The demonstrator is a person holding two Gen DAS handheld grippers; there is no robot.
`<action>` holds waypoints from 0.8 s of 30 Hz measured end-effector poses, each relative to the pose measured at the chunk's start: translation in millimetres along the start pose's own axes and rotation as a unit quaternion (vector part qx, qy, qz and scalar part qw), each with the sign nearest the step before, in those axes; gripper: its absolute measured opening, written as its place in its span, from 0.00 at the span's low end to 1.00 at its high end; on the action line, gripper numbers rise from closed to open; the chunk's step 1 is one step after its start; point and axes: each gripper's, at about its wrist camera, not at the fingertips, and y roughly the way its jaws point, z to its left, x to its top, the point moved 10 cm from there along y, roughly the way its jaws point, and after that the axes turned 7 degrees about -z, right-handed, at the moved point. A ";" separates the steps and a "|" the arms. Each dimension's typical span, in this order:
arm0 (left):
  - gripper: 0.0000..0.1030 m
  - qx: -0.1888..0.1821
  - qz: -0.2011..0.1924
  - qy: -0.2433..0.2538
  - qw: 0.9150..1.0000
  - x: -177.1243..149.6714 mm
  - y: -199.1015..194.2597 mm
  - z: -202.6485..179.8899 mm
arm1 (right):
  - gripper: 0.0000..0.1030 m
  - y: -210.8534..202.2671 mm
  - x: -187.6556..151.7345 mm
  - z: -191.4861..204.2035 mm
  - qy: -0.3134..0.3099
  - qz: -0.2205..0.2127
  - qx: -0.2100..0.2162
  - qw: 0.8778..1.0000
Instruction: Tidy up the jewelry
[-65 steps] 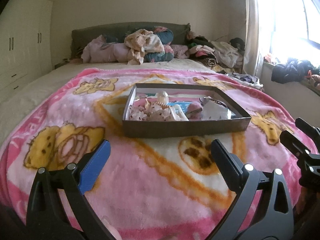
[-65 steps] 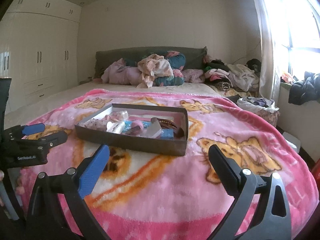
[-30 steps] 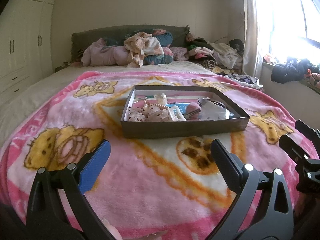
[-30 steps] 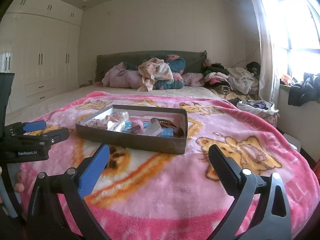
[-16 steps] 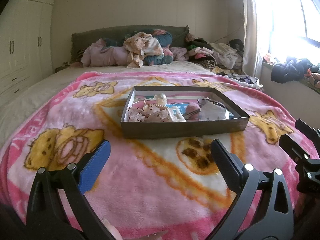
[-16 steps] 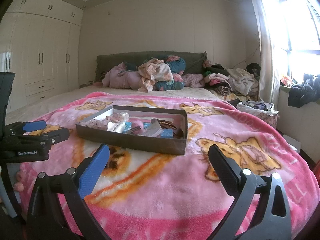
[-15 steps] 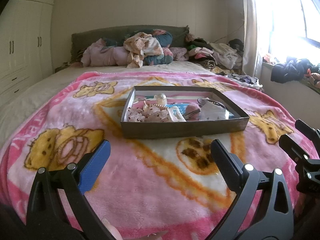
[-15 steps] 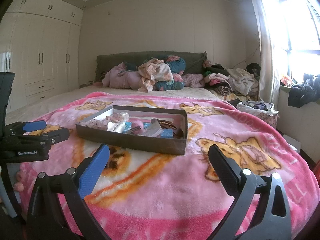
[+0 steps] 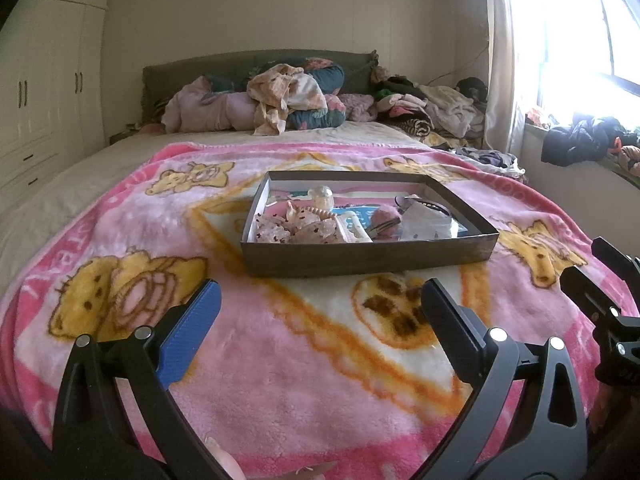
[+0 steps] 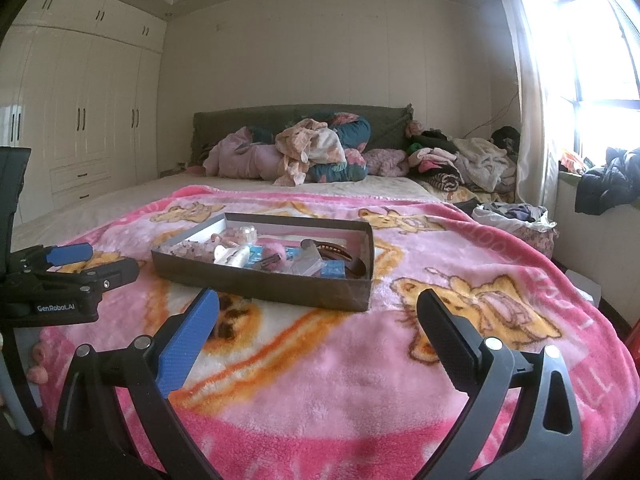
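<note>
I have both tools hovering over the near end of the bed, above the pink bear-print blanket (image 9: 280, 360): the left gripper (image 9: 320, 308) has its jaws spread wide with nothing between them, and the right gripper (image 10: 318, 312) is equally wide and empty. The jewelry sits in a shallow dark cardboard tray (image 9: 360, 258) on the blanket, ahead of both tools near the middle of the bed, well clear of either. At the tray's left end lies a heap of pale pink speckled pieces (image 9: 298, 230); behind it stands a small clear container (image 9: 322, 197); toward the right I see a fuzzy pink item (image 9: 385, 216), a dark hoop-like band (image 9: 420, 202) and a clear plastic packet (image 9: 426, 220). I judge everything light, small and snag-prone, the clear container slippery, the heap loose enough to scatter. I would take the band across its rim and the packet by an edge. The near tray wall hides whatever lies low behind it, and I cannot tell whether the heap is beads, clips or stones. The soft blanket may let the tray tip under pressure.
</note>
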 end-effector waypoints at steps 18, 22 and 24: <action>0.89 0.002 -0.001 0.004 1.000 0.5 -1.4 -1.8 | 0.94 0.6 0.1 0.1 0.000 0.000 0.001 1.000; 0.89 0.002 0.002 0.006 1.000 0.1 -0.9 -4.8 | 0.94 0.6 -0.2 0.1 -0.001 -0.001 0.000 1.000; 0.89 0.002 0.000 0.008 1.000 1.0 0.6 -3.9 | 0.94 0.6 0.2 0.0 0.000 -0.001 0.001 1.000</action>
